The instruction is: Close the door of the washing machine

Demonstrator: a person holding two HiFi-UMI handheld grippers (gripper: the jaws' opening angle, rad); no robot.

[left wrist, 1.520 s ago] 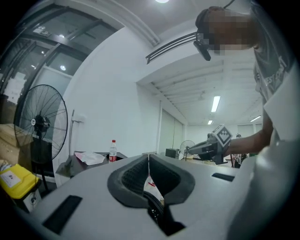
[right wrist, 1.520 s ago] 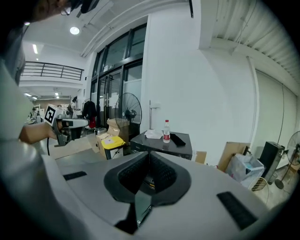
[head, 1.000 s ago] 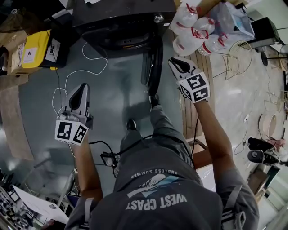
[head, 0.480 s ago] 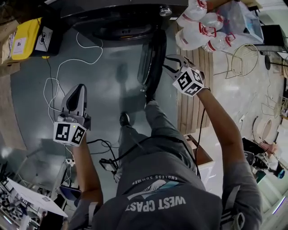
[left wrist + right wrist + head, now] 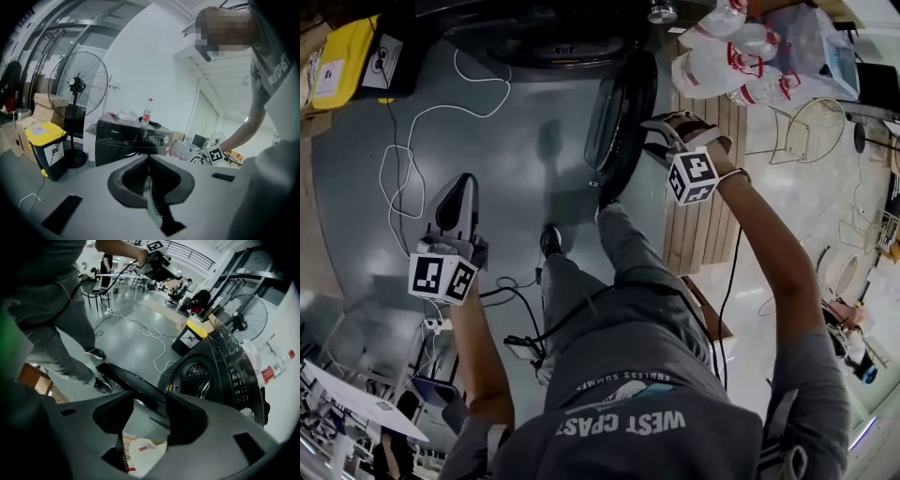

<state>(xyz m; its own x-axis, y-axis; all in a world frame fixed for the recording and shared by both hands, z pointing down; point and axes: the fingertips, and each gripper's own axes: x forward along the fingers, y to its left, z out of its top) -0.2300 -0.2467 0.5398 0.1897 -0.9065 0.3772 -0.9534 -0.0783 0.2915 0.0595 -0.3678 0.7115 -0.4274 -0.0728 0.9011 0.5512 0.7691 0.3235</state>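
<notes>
The right gripper [image 5: 656, 141] has come down and rolled over beside the washing machine door [image 5: 622, 117]. Its jaws have just been opening and now stand wide apart, with the door's rim running through the gap and neither pad pressing on it. The door hangs open, edge-on, off the washing machine [image 5: 553, 47]. The left gripper [image 5: 459, 192] sits lower too, jaws together on nothing. With so loose a straddle, a push may skid off the rim or swing the door too weakly to latch.
</notes>
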